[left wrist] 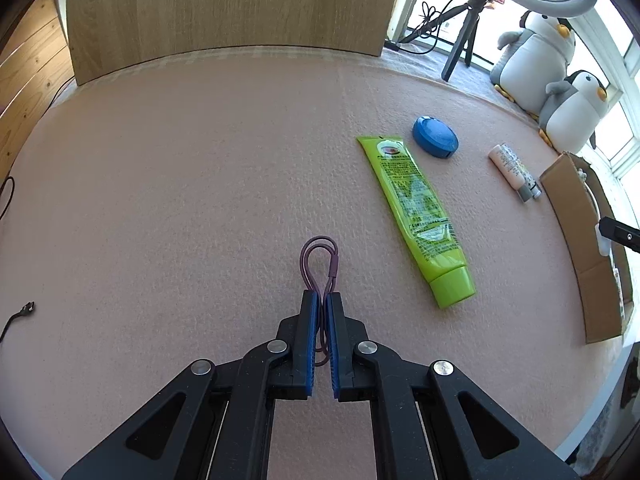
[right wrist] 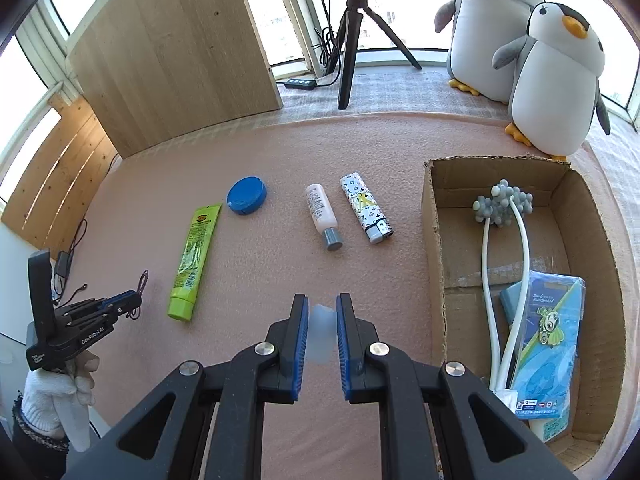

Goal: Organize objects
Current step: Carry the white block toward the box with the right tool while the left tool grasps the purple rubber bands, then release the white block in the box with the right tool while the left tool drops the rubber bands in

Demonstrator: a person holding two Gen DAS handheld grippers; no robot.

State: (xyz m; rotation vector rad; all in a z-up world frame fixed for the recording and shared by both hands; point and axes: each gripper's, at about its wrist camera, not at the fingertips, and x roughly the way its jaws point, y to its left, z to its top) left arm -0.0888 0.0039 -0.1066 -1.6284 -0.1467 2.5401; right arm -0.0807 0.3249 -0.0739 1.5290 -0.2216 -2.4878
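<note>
Fuzzy pink felt mat (left wrist: 200, 184), glossy plastic tube (left wrist: 416, 216) — matt cardboard box (right wrist: 434, 248)

Purple cord loop (left wrist: 319, 264) pinched, green tube (left wrist: 418, 216) flat

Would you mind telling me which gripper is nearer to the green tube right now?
Left. The left gripper, shut on a purple hair tie, sits just beside the green tube near its cap end. The right gripper is farther off, toward the cardboard box.

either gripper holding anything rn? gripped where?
Left gripper is shut on the purple cord loop, pinched at its near end, the loop sticking out ahead. Right gripper clamps a small translucent white object by its sides; what it is cannot be told.
</note>
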